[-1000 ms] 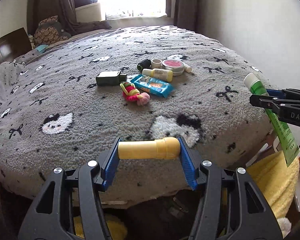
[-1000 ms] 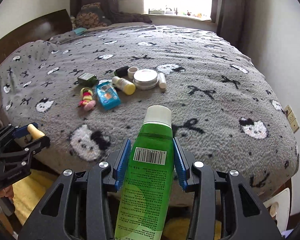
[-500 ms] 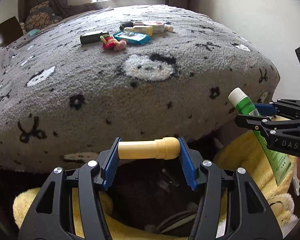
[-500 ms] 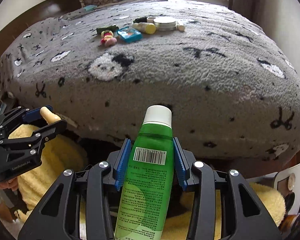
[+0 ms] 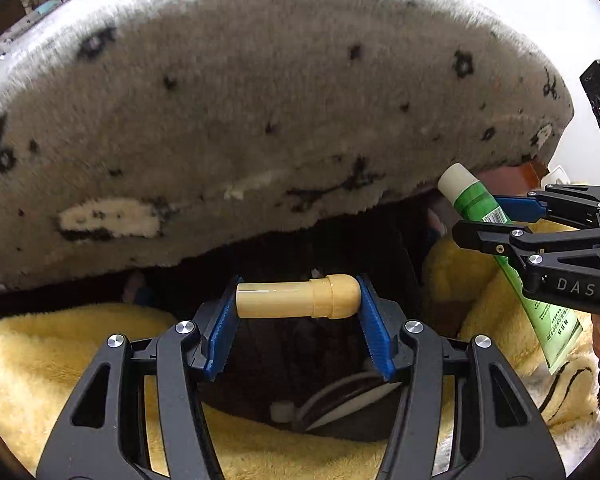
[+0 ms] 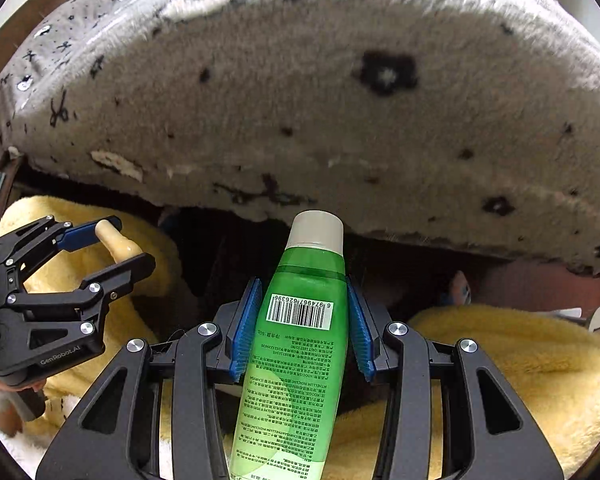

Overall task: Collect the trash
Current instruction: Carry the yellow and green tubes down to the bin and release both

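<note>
My left gripper [image 5: 298, 300] is shut on a small yellow tube [image 5: 296, 300], which lies crosswise between the blue pads, cap to the right. My right gripper [image 6: 300, 316] is shut on a green tube [image 6: 300, 344] with a white cap, cap pointing away. Both point steeply down beside the bed's end, over a dark opening [image 5: 300, 360] ringed by yellow fleece [image 5: 60, 360]. In the left wrist view the right gripper [image 5: 496, 216] holds the green tube [image 5: 476, 200] at the right. The right wrist view shows the left gripper [image 6: 116, 240] with the yellow tube [image 6: 114, 240] at the left.
The grey fleece blanket [image 5: 260, 100] with black bows hangs over the bed's edge just ahead. Round dark and white items [image 5: 340, 396] lie inside the dark opening. Yellow fleece [image 6: 500, 360] spreads on both sides. A white wall [image 5: 540, 20] is at the right.
Both grippers have sunk and tipped downward, from looking over the bed top to looking below its edge at the dark opening. Each keeps hold of its tube.
</note>
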`<state>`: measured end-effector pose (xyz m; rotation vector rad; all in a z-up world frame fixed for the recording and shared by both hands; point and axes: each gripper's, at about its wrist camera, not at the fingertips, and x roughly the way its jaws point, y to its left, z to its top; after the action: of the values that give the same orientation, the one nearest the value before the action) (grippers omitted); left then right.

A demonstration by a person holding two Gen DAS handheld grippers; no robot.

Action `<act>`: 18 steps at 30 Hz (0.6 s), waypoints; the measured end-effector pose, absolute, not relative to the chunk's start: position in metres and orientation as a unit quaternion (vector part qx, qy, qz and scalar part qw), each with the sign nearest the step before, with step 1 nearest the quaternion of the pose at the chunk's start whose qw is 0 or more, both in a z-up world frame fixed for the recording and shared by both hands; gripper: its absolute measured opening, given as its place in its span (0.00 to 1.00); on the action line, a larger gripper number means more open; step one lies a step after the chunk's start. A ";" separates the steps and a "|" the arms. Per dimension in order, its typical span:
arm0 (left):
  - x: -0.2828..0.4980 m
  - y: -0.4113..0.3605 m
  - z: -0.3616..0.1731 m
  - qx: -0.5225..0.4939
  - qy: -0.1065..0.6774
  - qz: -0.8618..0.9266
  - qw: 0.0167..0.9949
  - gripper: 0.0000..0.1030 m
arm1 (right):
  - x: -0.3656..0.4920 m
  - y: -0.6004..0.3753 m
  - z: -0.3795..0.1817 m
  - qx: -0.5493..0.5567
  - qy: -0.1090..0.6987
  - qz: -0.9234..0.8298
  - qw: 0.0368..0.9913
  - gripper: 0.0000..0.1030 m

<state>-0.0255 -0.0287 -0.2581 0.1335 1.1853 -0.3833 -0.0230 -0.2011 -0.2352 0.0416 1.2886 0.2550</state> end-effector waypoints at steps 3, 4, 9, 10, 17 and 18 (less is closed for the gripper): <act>-0.024 -0.031 -0.277 0.061 0.578 -0.185 0.793 0.52 | -0.021 -0.198 -0.248 0.027 0.612 0.123 0.781 0.42; -0.023 -0.031 -0.283 0.061 0.586 -0.186 0.786 0.52 | -0.020 -0.198 -0.253 0.033 0.617 0.126 0.776 0.42; -0.021 -0.039 -0.305 0.061 0.617 -0.200 0.759 0.52 | -0.014 -0.194 -0.274 0.038 0.632 0.128 0.763 0.42; -0.020 -0.039 -0.308 0.060 0.622 -0.202 0.755 0.52 | -0.013 -0.193 -0.276 0.041 0.634 0.128 0.762 0.42; -0.010 -0.044 -0.317 0.051 0.631 -0.210 0.745 0.52 | -0.008 -0.193 -0.286 0.055 0.642 0.126 0.754 0.44; -0.009 -0.045 -0.317 0.050 0.632 -0.210 0.744 0.52 | -0.007 -0.194 -0.286 0.057 0.641 0.123 0.755 0.44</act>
<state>-0.0090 -0.0448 -0.3175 0.1094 1.3848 -0.4609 -0.0070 -0.1938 -0.2857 0.1246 1.3981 0.2688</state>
